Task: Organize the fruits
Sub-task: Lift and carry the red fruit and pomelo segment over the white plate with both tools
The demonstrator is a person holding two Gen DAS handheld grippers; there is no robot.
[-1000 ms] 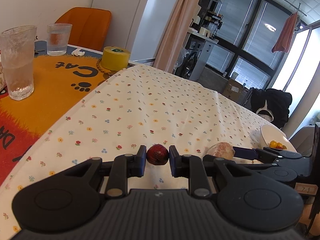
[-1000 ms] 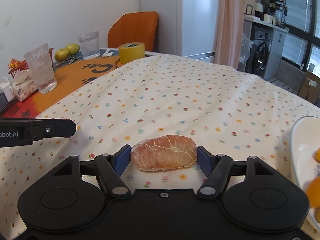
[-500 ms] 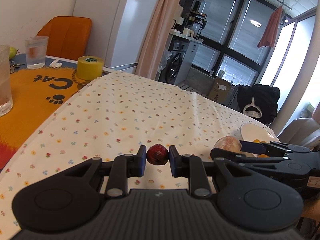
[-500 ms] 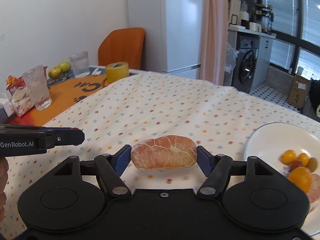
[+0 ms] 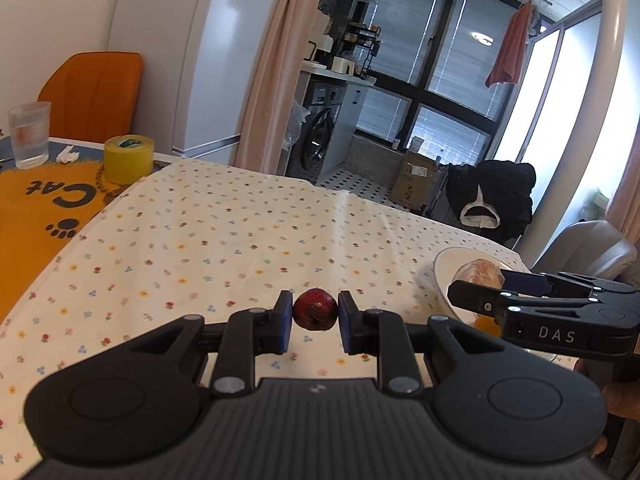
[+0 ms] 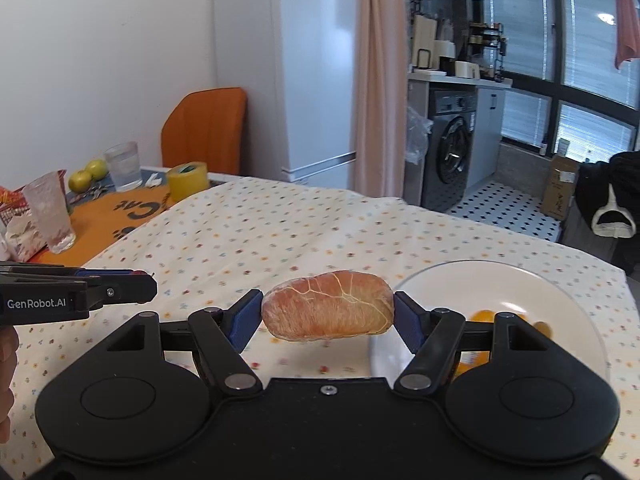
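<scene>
The right gripper [image 6: 327, 314] clamps a peeled citrus segment [image 6: 326, 305] at centre frame, just left of the white plate [image 6: 520, 280] at lower right; the left gripper [image 5: 315, 316] pinches a small red fruit [image 5: 315, 314] over the floral cloth. The soft segment could tear or slip, I'd say, or drop onto the small orange fruits [image 6: 484, 316] already plated.

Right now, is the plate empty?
No, the plate already has orange fruit lying on it.
</scene>
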